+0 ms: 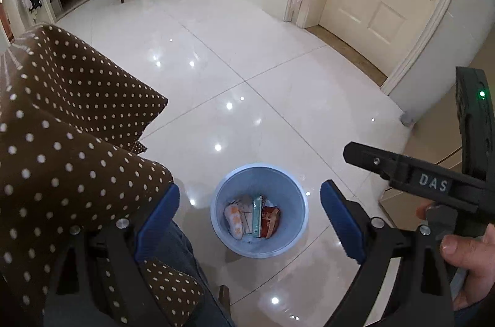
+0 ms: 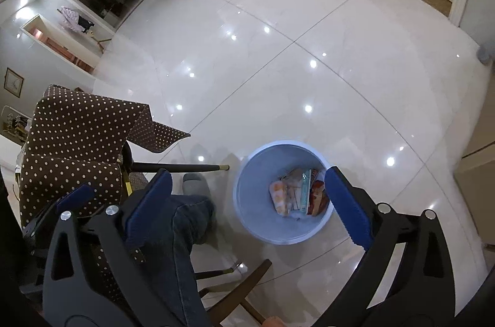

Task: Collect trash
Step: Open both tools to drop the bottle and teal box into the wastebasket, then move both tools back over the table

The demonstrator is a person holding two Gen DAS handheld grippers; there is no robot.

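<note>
both the left gripper (image 1: 250,217) and right gripper (image 2: 247,205) hung released and empty over the blue bin (image 1: 259,245) at lower centre, wrappers (image 1: 252,218) already inside, so the next move looked like seeking more trash.

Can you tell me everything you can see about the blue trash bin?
The blue trash bin is a round, pale blue bucket that looks like plastic, with a lighter rim. It stands upright and open, without a lid, on the shiny white tiled floor. Several crumpled wrappers, orange, white, green and red, lie at its bottom. No gripper touches it.
</note>
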